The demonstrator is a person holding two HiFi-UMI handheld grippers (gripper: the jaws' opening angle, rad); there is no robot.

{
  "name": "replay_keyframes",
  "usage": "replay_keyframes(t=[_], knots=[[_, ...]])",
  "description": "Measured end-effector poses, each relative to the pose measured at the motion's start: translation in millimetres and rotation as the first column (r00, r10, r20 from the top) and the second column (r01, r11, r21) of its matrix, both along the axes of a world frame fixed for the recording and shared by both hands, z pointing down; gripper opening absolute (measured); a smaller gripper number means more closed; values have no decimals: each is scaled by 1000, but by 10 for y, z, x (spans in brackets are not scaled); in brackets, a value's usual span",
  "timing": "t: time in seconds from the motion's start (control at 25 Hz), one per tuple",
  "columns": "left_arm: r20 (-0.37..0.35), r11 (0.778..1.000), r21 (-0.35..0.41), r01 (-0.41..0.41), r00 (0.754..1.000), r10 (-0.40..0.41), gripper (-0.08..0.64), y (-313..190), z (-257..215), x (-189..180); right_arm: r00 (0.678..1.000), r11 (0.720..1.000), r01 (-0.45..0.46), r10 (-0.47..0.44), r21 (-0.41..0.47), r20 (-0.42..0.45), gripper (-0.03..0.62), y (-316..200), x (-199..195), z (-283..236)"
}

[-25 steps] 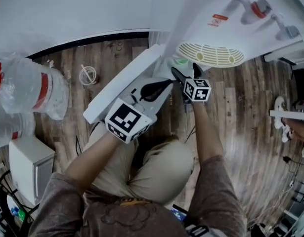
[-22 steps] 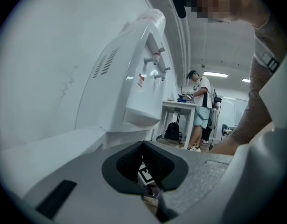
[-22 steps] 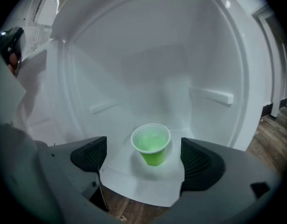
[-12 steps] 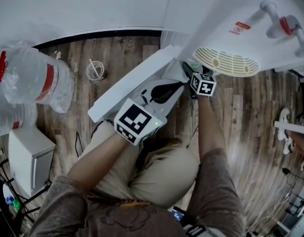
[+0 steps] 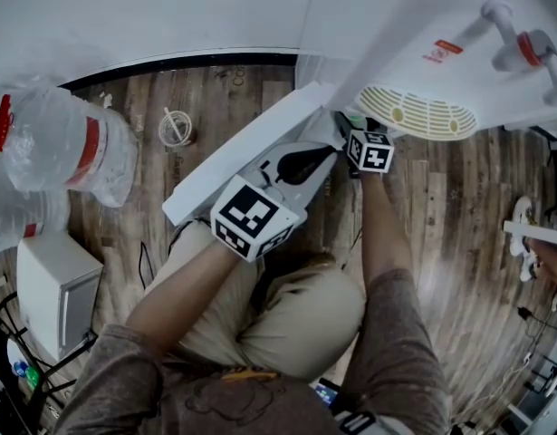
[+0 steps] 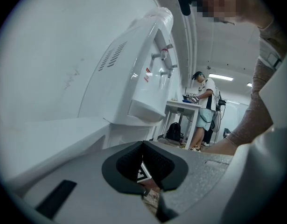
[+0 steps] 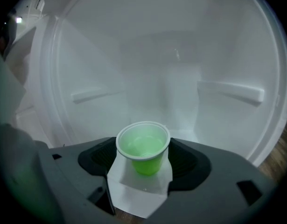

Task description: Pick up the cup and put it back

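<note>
Cup [image 7: 143,153]: 1, green.
Grippers: 2, left gripper [image 5: 325,154] and right gripper [image 5: 349,127]. The right one's jaws have just been closing, with the cup between them.
Marker cubes: 2, left cube [image 5: 251,217], right cube [image 5: 370,150].
Water dispenser [image 5: 414,43]: 1, with 1 grille [image 5: 418,111].
Taps: 2, upper tap [image 6: 163,55], lower tap [image 6: 170,70].
Ledges behind the cup: 2, left ledge [image 7: 94,95], right ledge [image 7: 232,91].
Water jugs, far left: 2, big jug [image 5: 74,152], edge jug [image 5: 15,225].
Round tub [image 5: 174,129] on the floor: 1.
White box [image 5: 56,288], near left: 1.
Far off: 1 standing person [image 6: 202,111], 1 table [image 6: 183,107], 1 black bag [image 6: 173,131].
</note>
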State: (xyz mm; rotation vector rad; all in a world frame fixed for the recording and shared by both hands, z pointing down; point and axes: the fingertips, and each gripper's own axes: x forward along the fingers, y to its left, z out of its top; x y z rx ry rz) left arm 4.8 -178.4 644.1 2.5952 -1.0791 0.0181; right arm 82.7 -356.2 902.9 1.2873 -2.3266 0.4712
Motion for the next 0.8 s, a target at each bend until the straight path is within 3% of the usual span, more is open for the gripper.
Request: replay_keyframes(t=[0.48, 0.8], knots=[[0, 998, -18, -58, 998, 58, 3, 58, 53, 117, 1000, 998, 17, -18, 54, 26, 330, 51, -13, -370], [-22, 998, -28, -55, 998, 55, 3, 55, 49, 149, 999, 995, 1, -5, 103, 42, 328, 216, 157, -811]])
